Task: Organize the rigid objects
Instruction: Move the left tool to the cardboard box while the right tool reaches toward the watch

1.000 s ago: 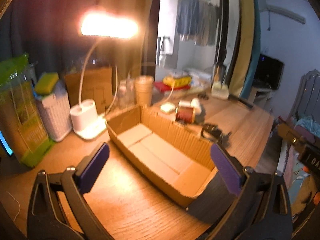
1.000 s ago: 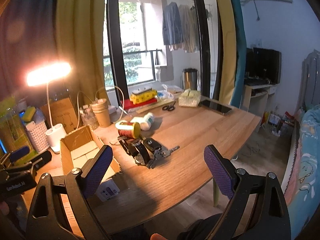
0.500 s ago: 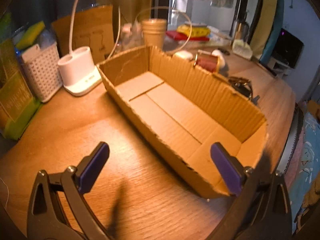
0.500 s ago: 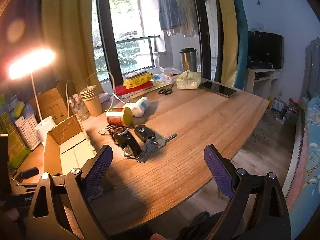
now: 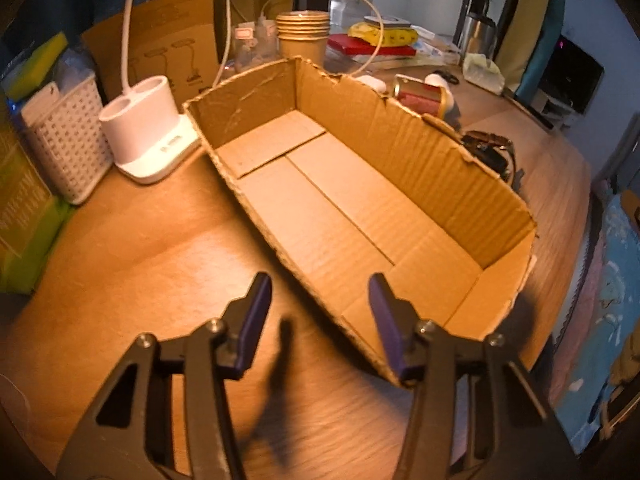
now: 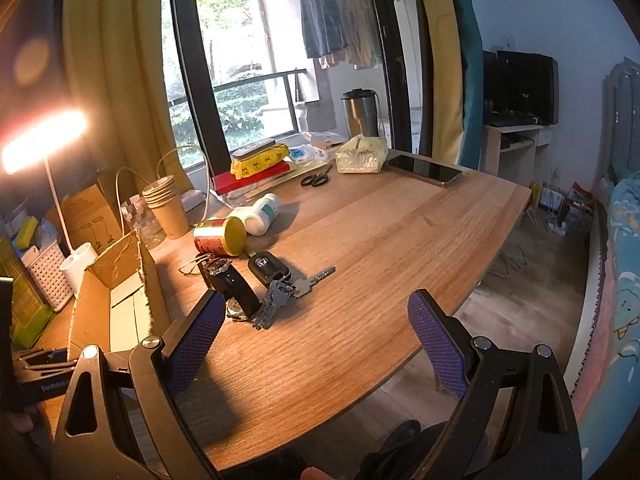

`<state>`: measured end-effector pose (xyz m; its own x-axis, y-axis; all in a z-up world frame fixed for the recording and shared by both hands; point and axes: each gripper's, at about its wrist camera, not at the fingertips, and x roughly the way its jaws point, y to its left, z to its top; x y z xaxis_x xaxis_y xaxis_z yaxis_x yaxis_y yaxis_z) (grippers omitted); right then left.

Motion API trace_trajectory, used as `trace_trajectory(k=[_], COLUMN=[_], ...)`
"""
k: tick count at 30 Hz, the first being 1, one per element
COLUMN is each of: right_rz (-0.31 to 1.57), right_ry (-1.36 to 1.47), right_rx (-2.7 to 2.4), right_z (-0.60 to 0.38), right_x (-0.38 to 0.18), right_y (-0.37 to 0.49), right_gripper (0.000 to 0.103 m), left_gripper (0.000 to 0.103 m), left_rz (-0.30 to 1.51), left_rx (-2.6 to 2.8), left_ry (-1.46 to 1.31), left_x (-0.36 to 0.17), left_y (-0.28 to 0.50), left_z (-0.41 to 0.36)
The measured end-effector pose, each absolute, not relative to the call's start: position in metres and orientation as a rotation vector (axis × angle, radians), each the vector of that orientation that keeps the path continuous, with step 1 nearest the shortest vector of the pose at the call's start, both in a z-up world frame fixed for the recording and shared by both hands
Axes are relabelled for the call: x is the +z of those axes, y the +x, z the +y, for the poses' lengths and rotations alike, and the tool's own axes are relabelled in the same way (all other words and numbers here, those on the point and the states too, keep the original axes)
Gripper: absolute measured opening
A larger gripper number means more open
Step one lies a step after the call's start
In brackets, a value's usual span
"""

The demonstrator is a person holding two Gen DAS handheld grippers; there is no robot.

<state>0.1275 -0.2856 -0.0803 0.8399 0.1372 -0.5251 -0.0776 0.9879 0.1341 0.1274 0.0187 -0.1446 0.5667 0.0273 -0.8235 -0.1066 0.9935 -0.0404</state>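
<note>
An empty open cardboard box [image 5: 420,168] lies on the wooden table; it also shows in the right wrist view [image 6: 116,276]. My left gripper [image 5: 318,322] is open and empty, its fingers astride the box's near wall. My right gripper [image 6: 316,338] is open and empty above the table's front. Ahead of it lie a car key with a key bunch [image 6: 276,280], a dark watch [image 6: 230,286], a red can with a yellow lid [image 6: 218,236] and a white bottle [image 6: 260,210].
A white lamp base [image 5: 148,136], a white basket [image 5: 64,132] and a green box [image 5: 20,216] stand left of the cardboard box. Paper cups [image 6: 166,204], scissors [image 6: 316,179], a phone [image 6: 424,168], a steel mug [image 6: 360,112] and books [image 6: 256,168] are farther back.
My left gripper has moved down onto the box's near wall and its fingers have narrowed. My right gripper has shifted slightly closer to the keys and watch.
</note>
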Motion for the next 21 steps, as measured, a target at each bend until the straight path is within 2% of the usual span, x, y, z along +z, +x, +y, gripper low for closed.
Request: trace_trajectory(k=[9, 21], right_rz=[0.59, 0.607], right_ry=[0.078, 0.004], right_rx=[0.133, 0.149], right_z=[-0.276, -0.246], right_x=[-0.084, -0.08], right_y=[0.13, 0.132], right_gripper=[0.095, 0.095], left_gripper=[0.051, 0.051], left_rz=[0.945, 0.896], left_rx=[0.088, 0.042], left_ry=[0.107, 0.111], left_x=[-0.133, -0.134], left_y=[0.117, 0.127], left_z=[0.06, 0.086])
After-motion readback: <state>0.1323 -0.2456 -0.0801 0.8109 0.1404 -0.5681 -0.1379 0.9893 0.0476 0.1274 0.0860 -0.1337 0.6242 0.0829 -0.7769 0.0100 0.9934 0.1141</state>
